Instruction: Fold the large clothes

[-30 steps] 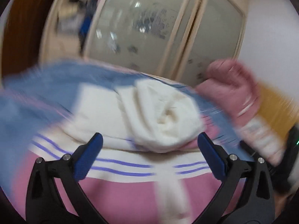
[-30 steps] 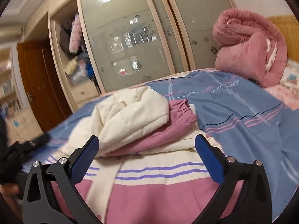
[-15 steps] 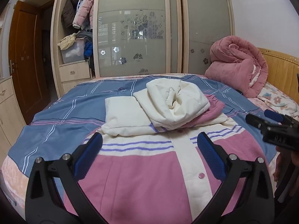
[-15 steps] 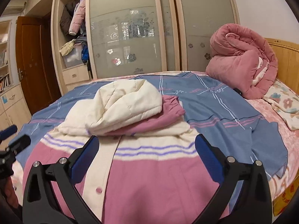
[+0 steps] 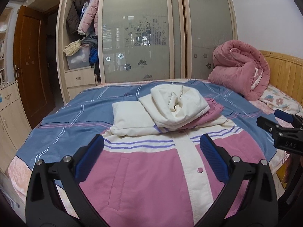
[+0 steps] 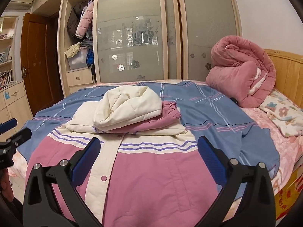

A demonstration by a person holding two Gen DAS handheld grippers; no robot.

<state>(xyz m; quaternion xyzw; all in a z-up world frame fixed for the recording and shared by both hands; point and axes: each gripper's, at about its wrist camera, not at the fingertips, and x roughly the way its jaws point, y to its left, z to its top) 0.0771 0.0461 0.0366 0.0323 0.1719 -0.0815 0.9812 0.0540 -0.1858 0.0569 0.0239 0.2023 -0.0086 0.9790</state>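
Observation:
A pink and cream padded jacket (image 5: 144, 174) lies front up on the bed, with its cream hood (image 5: 178, 106) and both sleeves folded over the chest. It also shows in the right wrist view (image 6: 151, 177), with a pink sleeve cuff (image 6: 170, 109) under the hood (image 6: 128, 104). My left gripper (image 5: 151, 151) is open and empty above the jacket's lower part. My right gripper (image 6: 147, 151) is open and empty above the same part; it also shows at the right edge of the left wrist view (image 5: 280, 128). The left gripper shows at the left edge of the right wrist view (image 6: 11, 132).
The bed carries a blue striped sheet (image 5: 79, 113). A rolled pink quilt (image 5: 240, 70) lies by the wooden headboard (image 5: 284, 68). A wardrobe with frosted sliding doors (image 5: 136, 34) stands behind the bed, and a brown door (image 5: 30, 64) is at the left. A floral blanket (image 6: 284, 113) lies at the right.
Both grippers have pulled back from the folded hood and sleeves toward the jacket's hem and have risen. The jacket lies as it did.

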